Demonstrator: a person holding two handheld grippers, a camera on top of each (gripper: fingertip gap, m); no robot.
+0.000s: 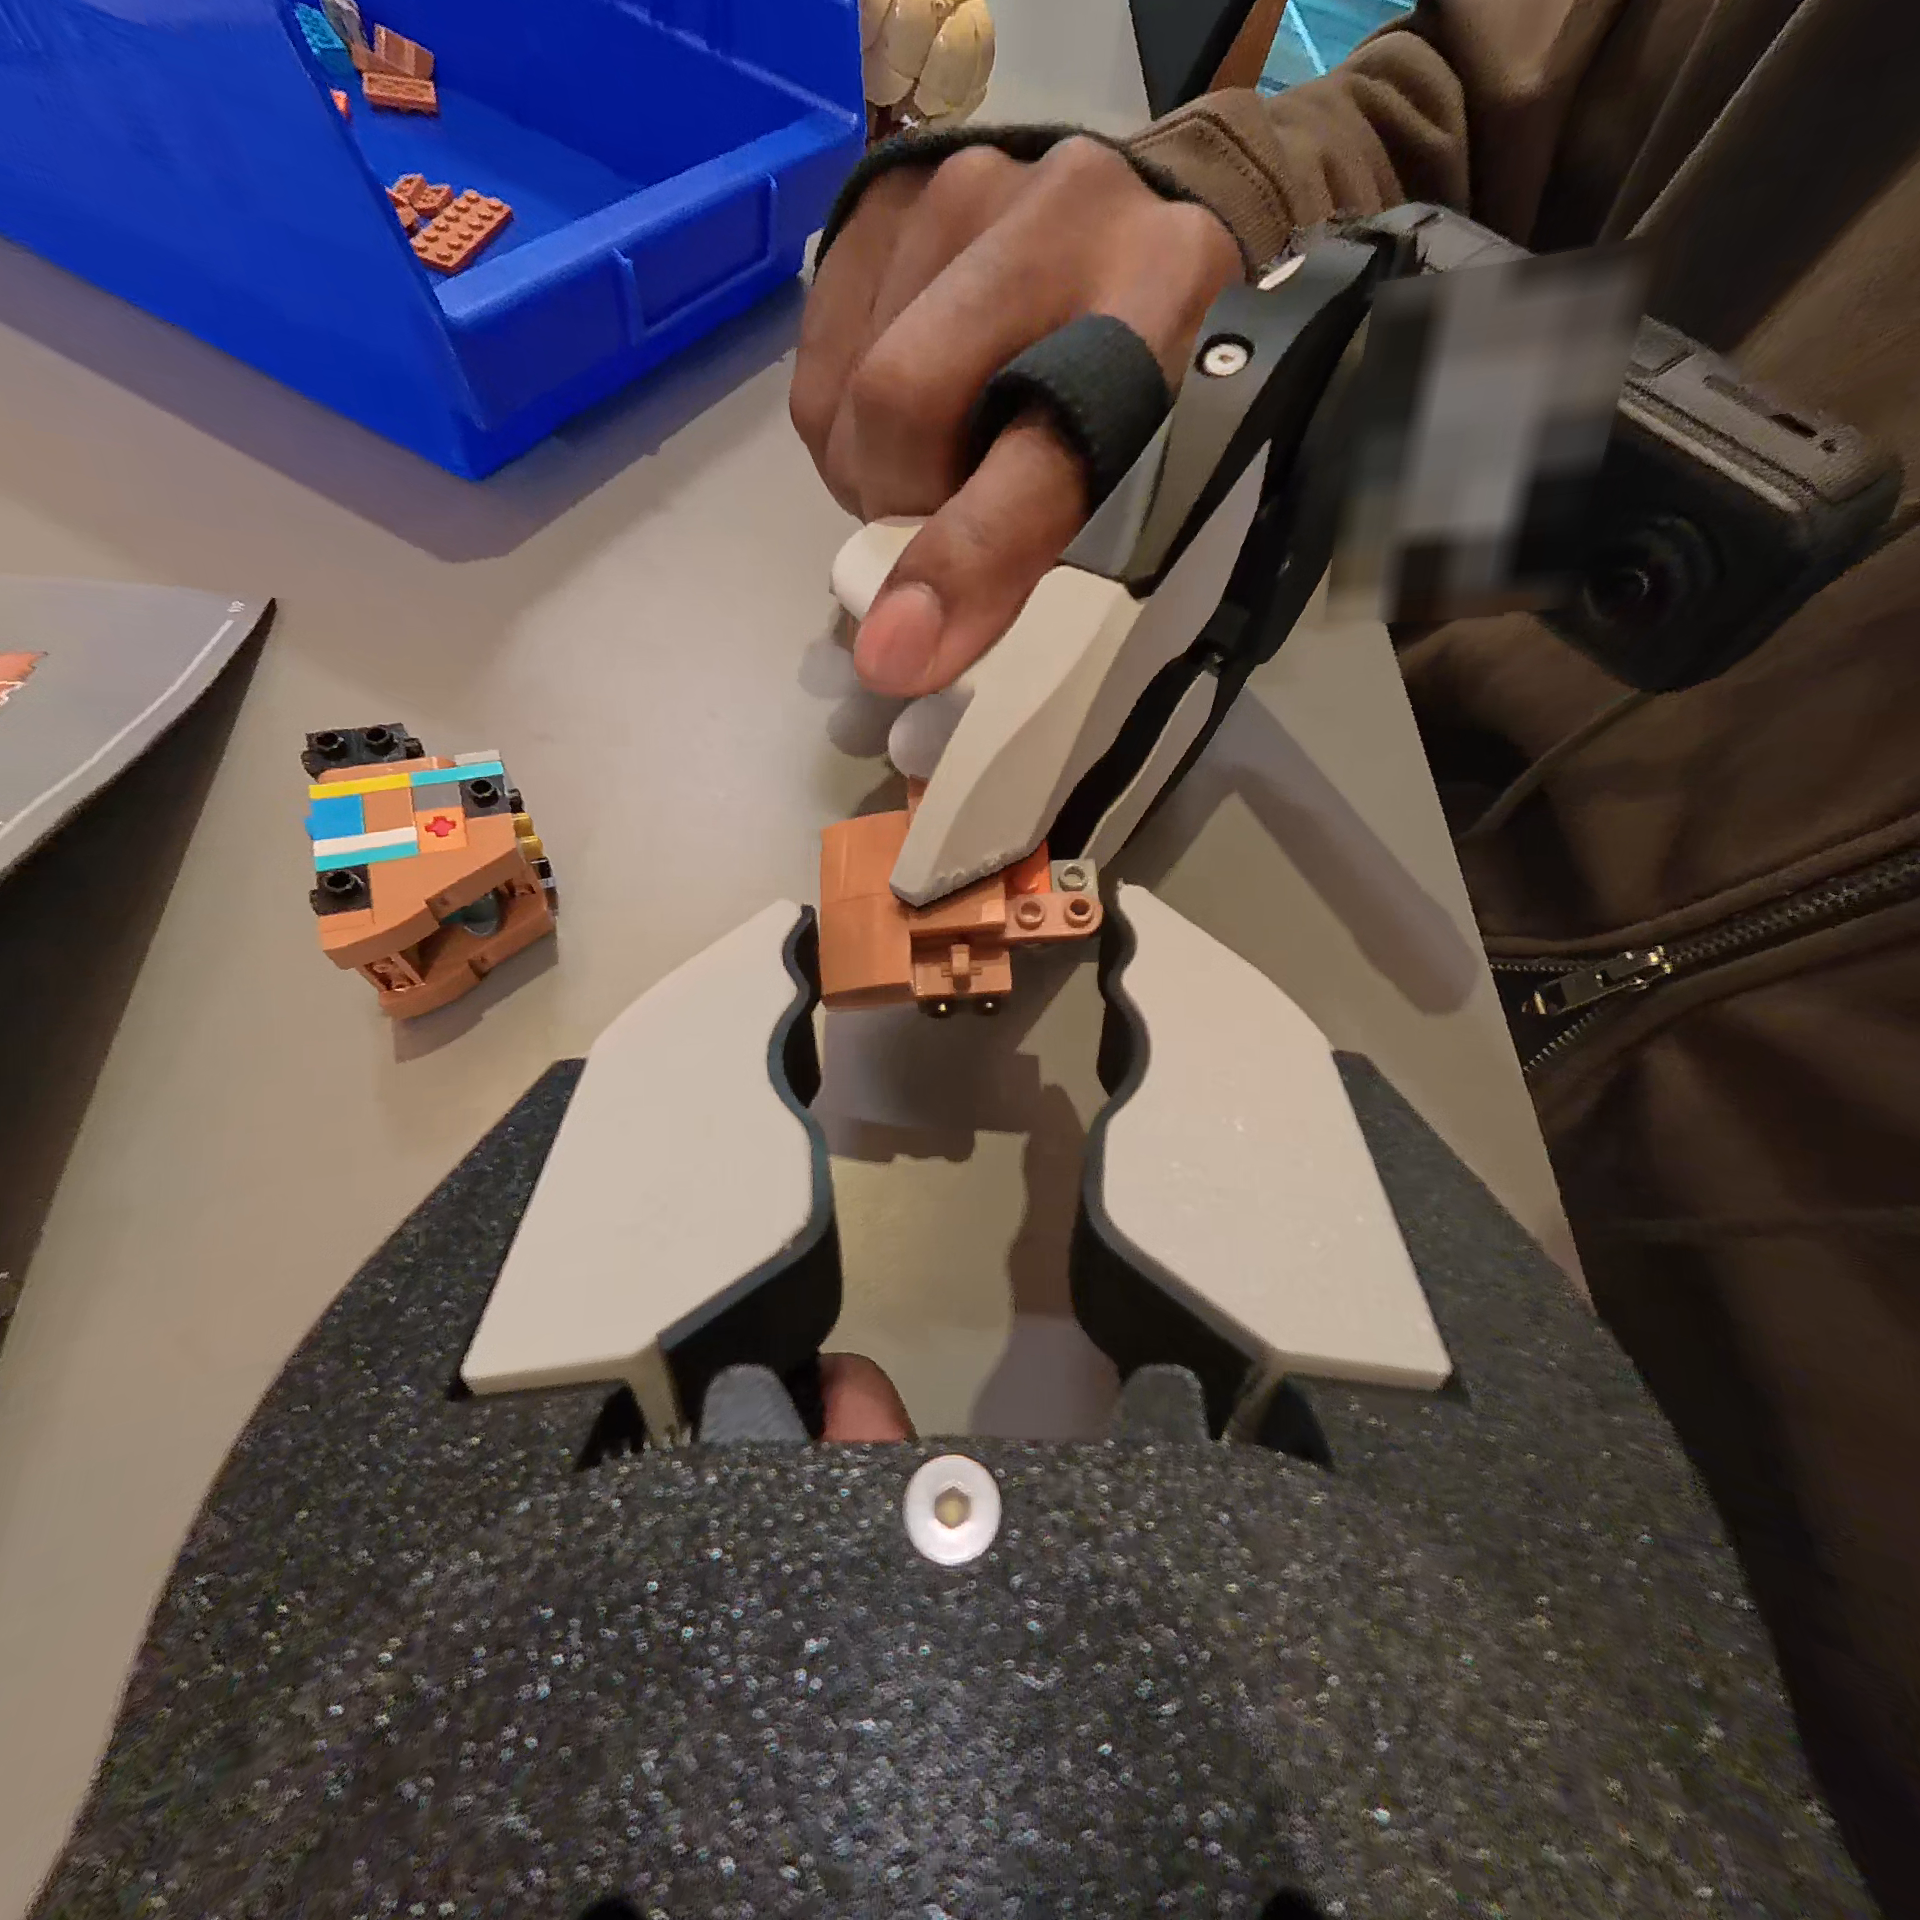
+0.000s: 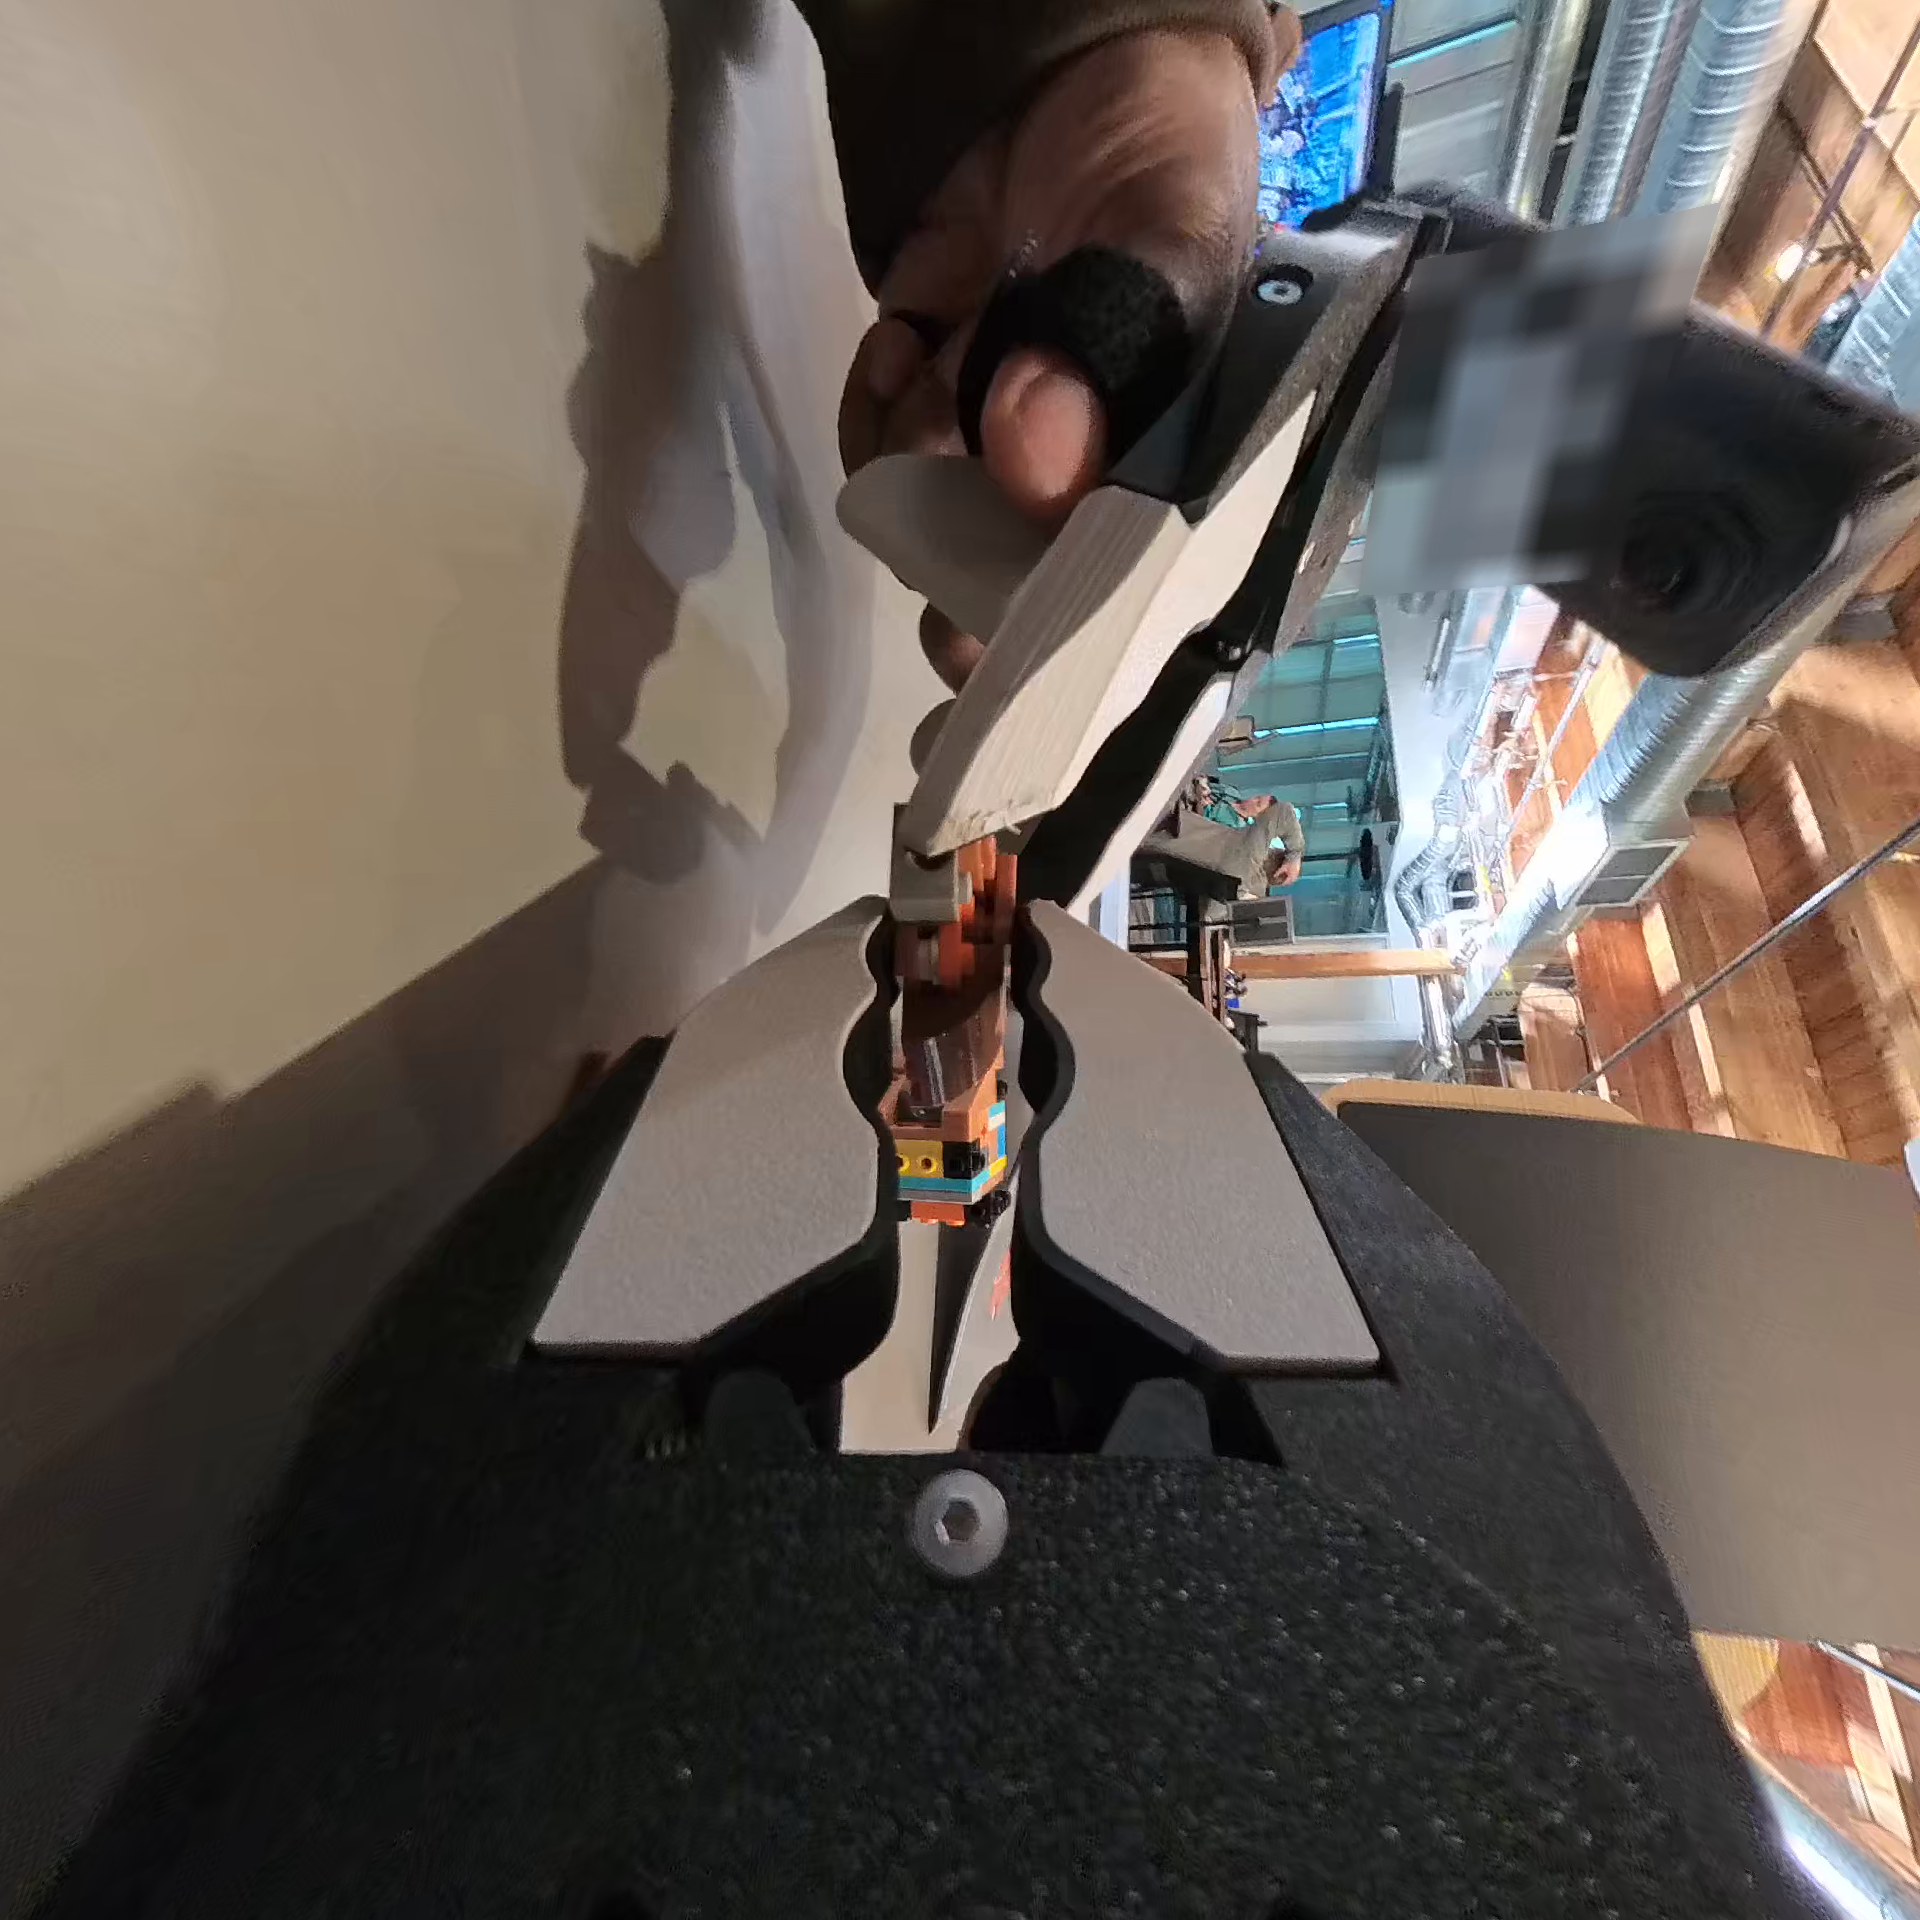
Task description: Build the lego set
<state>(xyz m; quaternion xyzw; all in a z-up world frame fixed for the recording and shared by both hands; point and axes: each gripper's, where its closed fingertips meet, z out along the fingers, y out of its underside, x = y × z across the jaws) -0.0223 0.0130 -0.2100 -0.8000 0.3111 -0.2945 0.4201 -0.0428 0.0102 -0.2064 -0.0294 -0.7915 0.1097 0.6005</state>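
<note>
The left gripper (image 1: 956, 935) hovers over the counter (image 1: 644, 644) with its fingers (image 1: 717, 1091) spread apart, empty. Just beyond their tips, the right gripper (image 1: 997, 852) clamps a small brown lego piece (image 1: 894, 945) held above the counter, gripped by a hand (image 1: 997, 343). A larger, multicoloured lego assembly (image 1: 426, 873) lies to the left. Farther back stands a blue bin (image 1: 582, 312) with brown plates (image 1: 457, 229).

Around the worktop (image 1: 644, 644)

Grey and flat, with a dark paper sheet (image 1: 114, 707) lying at the left edge. Far off, a big room with wooden walls (image 2: 1683, 1039), shiny pipes (image 2: 1662, 748) and a bright blue screen (image 2: 1320, 114).
</note>
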